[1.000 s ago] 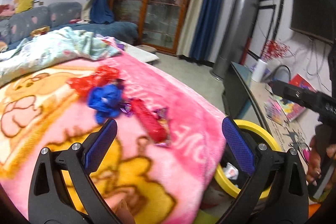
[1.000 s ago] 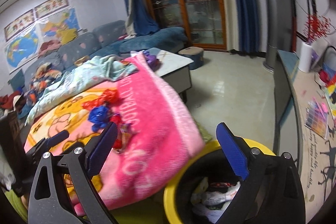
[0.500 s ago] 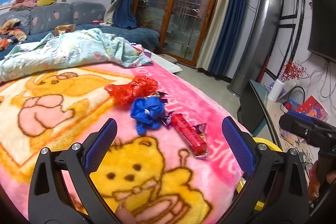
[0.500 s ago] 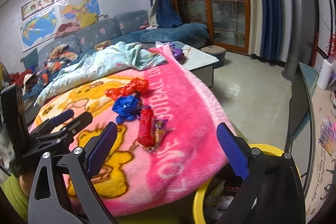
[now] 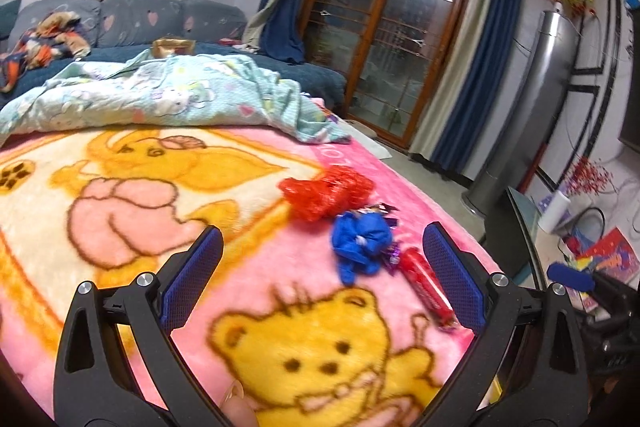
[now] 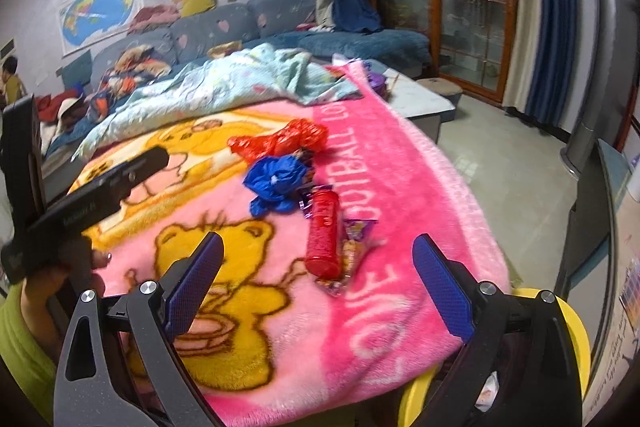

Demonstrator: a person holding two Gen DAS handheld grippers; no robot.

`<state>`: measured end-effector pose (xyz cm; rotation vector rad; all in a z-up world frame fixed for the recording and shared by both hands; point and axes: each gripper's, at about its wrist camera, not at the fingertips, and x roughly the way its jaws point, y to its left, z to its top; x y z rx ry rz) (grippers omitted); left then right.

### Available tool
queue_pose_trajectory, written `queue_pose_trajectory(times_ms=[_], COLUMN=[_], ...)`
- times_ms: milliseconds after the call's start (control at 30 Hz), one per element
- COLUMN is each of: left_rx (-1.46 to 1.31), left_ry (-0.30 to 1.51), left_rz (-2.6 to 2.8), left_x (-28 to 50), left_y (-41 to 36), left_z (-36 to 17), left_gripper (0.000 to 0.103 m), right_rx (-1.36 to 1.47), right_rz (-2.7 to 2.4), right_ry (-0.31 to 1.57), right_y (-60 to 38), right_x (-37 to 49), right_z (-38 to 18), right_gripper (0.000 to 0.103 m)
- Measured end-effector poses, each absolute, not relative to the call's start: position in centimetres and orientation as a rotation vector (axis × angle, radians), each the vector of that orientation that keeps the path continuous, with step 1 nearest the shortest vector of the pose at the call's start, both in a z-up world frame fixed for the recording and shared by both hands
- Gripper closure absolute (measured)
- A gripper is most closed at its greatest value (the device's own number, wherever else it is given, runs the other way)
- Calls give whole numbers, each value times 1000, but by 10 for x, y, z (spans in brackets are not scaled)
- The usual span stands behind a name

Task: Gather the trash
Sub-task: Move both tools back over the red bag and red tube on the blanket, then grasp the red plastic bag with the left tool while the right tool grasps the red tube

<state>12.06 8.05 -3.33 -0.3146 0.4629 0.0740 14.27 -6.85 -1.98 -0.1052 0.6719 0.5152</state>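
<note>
My left gripper (image 5: 320, 275): I hold it above the pink cartoon blanket (image 5: 120, 211), its blue-padded fingers (image 5: 192, 279) spread wide with nothing between them; a fingertip of mine shows at the bottom edge of the left wrist view.

My right gripper (image 6: 316, 287): fingers spread wide too, empty, hovering over the near corner of the blanket where it drapes over the edge.

Yellow bin (image 6: 576, 331): just below and beside my right gripper, at the blanket's corner; pale scraps lie inside it.

My left hand (image 6: 44, 279): seen from the right wrist view, wrapped round the black handle of the left gripper, a green sleeve (image 6: 16, 343) below it.

Red tube wrapper (image 6: 325, 233): nearest piece of trash, lying on the blanket ahead of my right gripper, touching a purple snack wrapper (image 6: 352, 251) on its right side.

Blue crumpled bag (image 6: 276, 183): just beyond the red tube, resting on the blanket, with small purple wrappers (image 6: 306, 203) between the two.

Red crumpled bag (image 6: 284, 141): just behind the blue one, touching it.

Light green quilt (image 5: 168, 99): bunched along the far edge of the blanket.

Blue sofa (image 6: 224, 27): beyond the quilt, heaped with clothes at its left end.

Wall maps (image 6: 96, 11): above the sofa.

Glass doors (image 5: 392, 43): farthest back, wood-framed, flanked by blue curtains (image 5: 476, 83).
</note>
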Motion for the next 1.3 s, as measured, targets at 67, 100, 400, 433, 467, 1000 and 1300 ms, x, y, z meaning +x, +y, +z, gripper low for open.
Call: queue_pose_trajectory(times_ms=[67,100,400,433,467,1000,1300], left_rx=[-330,-336,-391,-393,-394,-509,-579], left_ry=[474,476,530,536,548,645,707], left_rz=[84,84,64,61,55,46,23], left_x=[125,127,163,166,172,244,264], left_y=[89,91,102,102,101,119,120], left_z=[-36,-37,-50,-51,-54,-80,-92], left_gripper=[11,11,11,11,11,33,80], right_rx=[-128,-142,-183,-192,-197,-191,-117], right_rz=[520,526,539,538,538,553,580], right_ry=[679,688,783,792,799,895,912], right_y=[-61,-56,-33,-31,-30,-18,-27], right_x=[148,152,181,185,187,213,213], right_z=[-26,-30,-65,-68,-70,-104,-104], right_gripper=[11,11,35,39,42,62,65])
